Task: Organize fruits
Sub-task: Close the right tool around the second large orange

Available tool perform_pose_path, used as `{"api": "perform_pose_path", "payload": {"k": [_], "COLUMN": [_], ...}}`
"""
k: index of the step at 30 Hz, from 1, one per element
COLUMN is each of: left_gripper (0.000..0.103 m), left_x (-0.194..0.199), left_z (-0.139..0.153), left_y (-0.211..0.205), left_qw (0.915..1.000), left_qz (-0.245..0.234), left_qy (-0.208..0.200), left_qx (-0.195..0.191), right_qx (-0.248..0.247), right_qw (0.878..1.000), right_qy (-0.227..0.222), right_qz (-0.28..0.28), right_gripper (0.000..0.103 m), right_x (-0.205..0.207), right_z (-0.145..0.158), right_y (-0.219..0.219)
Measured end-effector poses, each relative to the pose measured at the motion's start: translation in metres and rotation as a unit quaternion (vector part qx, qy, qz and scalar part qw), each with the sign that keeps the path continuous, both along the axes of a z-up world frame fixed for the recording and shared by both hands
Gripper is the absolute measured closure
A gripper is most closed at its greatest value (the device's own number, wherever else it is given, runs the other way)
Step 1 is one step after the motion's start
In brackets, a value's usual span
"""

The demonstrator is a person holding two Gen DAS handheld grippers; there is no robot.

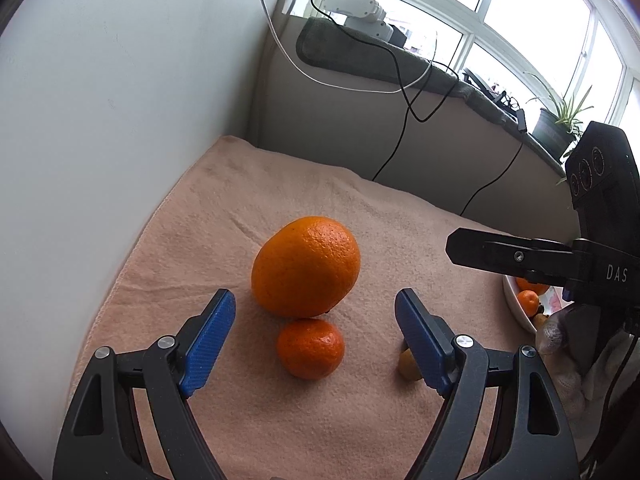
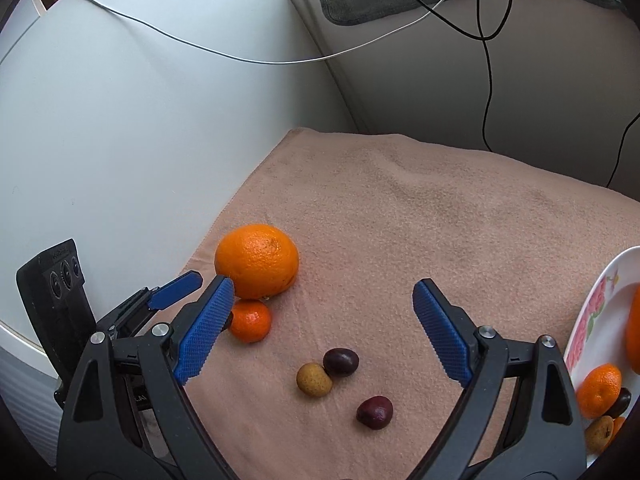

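Blue ribbed pads of left gripper (image 1: 314,322) spread wide, nothing pinched; small orange mandarin (image 1: 311,349) between them on the cloth, touching neither pad. Large orange with pebbled skin (image 1: 306,266) just behind, touching the mandarin. Small tan-yellow round fruit (image 1: 408,365) partly hidden behind the right-hand pad.

Right gripper (image 2: 324,328) likewise spread, empty. Between its pads on the cloth: tan-yellow fruit (image 2: 314,379) touching dark purple oval fruit (image 2: 341,362); second dark red-purple fruit (image 2: 375,412) near, apart from both. Mandarin (image 2: 251,321) and large orange (image 2: 257,262) beside its left pad, close to the left gripper's blue tip (image 2: 176,290).

Peach-pink fleece cloth (image 2: 440,208) bare across the far and right portions, wide room there. Left edge of cloth runs along white wall panel (image 2: 140,128); large orange sits near that edge. Far edge meets grey-beige cabinet front (image 2: 540,92). White floral-rimmed plate (image 2: 592,312) at right border, holding a mandarin and other small fruits. Black cable (image 2: 488,80) and white cable (image 2: 200,46) hang clear of the cloth.
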State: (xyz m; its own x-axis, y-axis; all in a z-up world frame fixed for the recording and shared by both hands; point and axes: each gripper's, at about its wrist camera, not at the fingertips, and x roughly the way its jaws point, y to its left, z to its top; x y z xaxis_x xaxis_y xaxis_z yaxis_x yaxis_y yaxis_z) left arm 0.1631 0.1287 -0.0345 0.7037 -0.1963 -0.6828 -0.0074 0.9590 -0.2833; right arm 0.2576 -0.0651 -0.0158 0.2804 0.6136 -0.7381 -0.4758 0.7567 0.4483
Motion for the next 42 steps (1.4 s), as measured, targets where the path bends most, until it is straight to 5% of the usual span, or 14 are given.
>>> {"api": "perform_pose_path", "payload": {"k": [25,30,34,42], "left_gripper": [0.023,0.034,0.033,0.034], "left_x": [0.027,0.023,0.022,0.02], "left_z": [-0.023,-0.023,-0.022,-0.016], "left_y": [0.011,0.014,0.011,0.009], "left_qw": [0.9971,0.9971,0.998,0.9982], "left_qz": [-0.001,0.003,0.002,0.002], "left_qy": [0.037,0.033,0.029,0.025], "left_qx": [-0.067,-0.069,-0.056,-0.055], "right_qx": [0.057,0.066,0.078,0.08], "right_qw": [0.991,0.989,0.986,0.988], "right_qy": [0.114,0.123,0.136,0.126], "right_qz": [0.038,0.047,0.055,0.046], "right_gripper": [0.01,0.01,0.026,0.027], "right_x": [0.037,0.038,0.037,0.031], "right_z": [-0.051,-0.054,-0.058,-0.051], "right_y": [0.068,0.074,0.078,0.073]}}
